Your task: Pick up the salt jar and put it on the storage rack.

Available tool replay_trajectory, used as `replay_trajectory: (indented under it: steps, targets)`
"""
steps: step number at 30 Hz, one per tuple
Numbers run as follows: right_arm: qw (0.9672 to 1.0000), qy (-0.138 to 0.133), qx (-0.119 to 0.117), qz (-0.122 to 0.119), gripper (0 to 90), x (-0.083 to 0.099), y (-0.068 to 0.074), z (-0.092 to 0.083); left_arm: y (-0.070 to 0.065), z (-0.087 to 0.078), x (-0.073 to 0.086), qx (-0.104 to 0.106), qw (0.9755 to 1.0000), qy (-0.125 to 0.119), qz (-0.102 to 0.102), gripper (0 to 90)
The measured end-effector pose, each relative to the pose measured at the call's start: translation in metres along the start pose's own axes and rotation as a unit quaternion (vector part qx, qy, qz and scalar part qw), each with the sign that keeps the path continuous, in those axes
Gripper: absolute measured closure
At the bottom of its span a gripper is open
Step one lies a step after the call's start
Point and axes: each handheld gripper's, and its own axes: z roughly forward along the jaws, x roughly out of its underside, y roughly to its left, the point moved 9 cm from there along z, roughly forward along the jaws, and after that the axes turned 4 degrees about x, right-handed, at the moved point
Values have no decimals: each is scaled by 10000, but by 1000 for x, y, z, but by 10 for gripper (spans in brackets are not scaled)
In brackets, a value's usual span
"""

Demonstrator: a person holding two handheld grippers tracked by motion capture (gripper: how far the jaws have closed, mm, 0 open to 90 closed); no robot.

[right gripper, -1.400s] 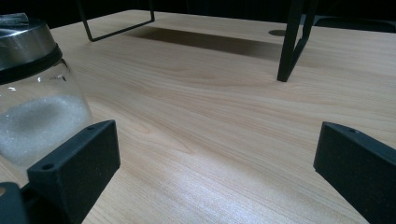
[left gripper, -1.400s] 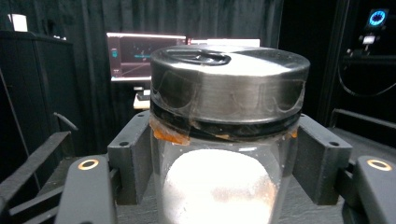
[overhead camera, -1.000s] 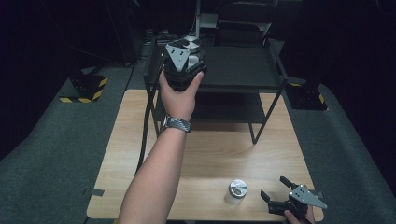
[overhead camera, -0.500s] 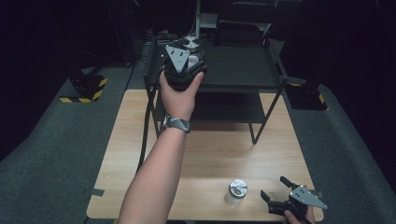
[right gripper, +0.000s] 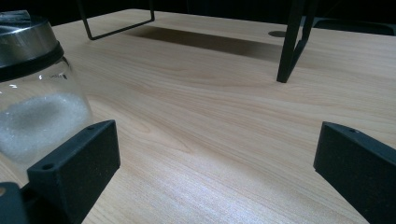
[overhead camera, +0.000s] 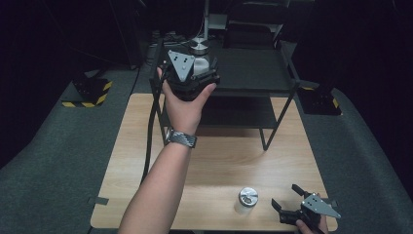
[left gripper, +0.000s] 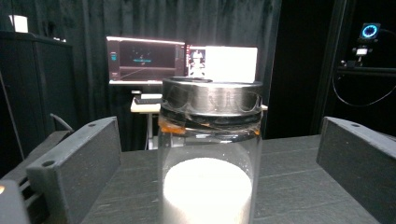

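A glass jar [left gripper: 210, 154] with a metal lid and white powder stands upright on the top of the black rack [overhead camera: 253, 68]; from above, its lid [overhead camera: 199, 46] is visible. My left gripper [overhead camera: 197, 61] is level with it. Its jaws have just been opening and now stand wide on either side of the jar, with both fingers [left gripper: 79, 158] clear of the glass. A second lidded jar [overhead camera: 248, 197] of white powder stands on the wooden table [overhead camera: 224, 156] near the front edge. My right gripper [overhead camera: 285, 196] rests open just to its right, with that jar [right gripper: 32, 93] beside its left jaw.
The black metal rack has a lower shelf [overhead camera: 238, 112] and thin legs [right gripper: 292, 42] standing on the table's far half. A cable [overhead camera: 151, 131] hangs from the left gripper down across the table's left side. Grey floor surrounds the table.
The left hand and its gripper have drawn back slightly from the jar on the rack. The right gripper and both jars stay where they were.
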Motion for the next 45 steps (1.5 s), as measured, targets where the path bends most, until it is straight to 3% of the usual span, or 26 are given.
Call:
replay_trajectory:
  steps: [14, 30, 45]
  targets:
    - [10000, 45, 11, -30, 1, -1, 1, 1, 11, -44, 16, 211, 9996, -157, 81, 5]
    - [9999, 89, -6, -57, 1, -2, 1, 2, 20, -90, 55, 309, 9993, -223, -33, 5]
    - [9999, 108, -2, -68, 1, -2, 1, 2, 35, -131, 101, 351, 9992, -185, 16, 5]
